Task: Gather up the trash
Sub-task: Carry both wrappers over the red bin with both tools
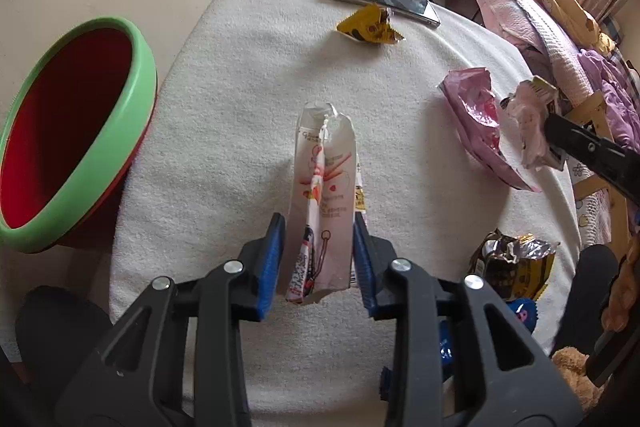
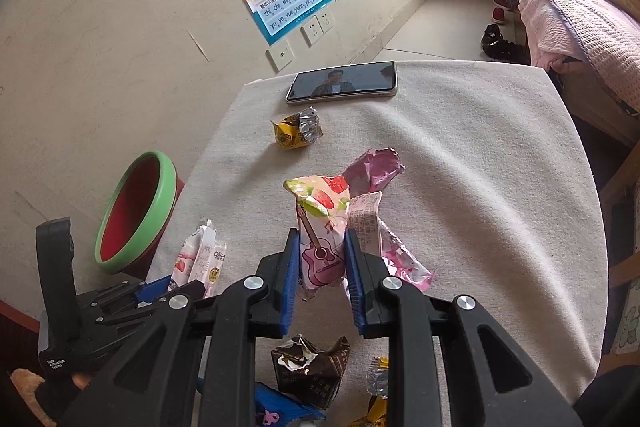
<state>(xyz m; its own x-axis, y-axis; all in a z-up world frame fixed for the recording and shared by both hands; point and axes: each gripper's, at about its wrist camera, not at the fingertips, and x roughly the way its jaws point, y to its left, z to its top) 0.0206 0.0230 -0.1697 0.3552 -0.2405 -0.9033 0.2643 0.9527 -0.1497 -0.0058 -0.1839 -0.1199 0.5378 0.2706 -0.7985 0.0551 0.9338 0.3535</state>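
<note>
Glossy wrapper [image 1: 320, 195]; matt cloth [image 1: 240, 107]

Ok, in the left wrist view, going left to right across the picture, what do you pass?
Red bin with green rim → white snack wrapper clamped in the left gripper → purple wrapper → pink wrapper pinched by the right gripper.

Left gripper [image 1: 320, 259] jaws clamp a white snack wrapper [image 1: 324, 203].

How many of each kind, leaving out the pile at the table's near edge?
Held wrappers: 2, white-pink wrapper, strawberry-print wrapper
Loose wrappers: 2, yellow wrapper, purple wrapper
Phone: 1
Red-and-green basin: 1
Total: 6
</note>
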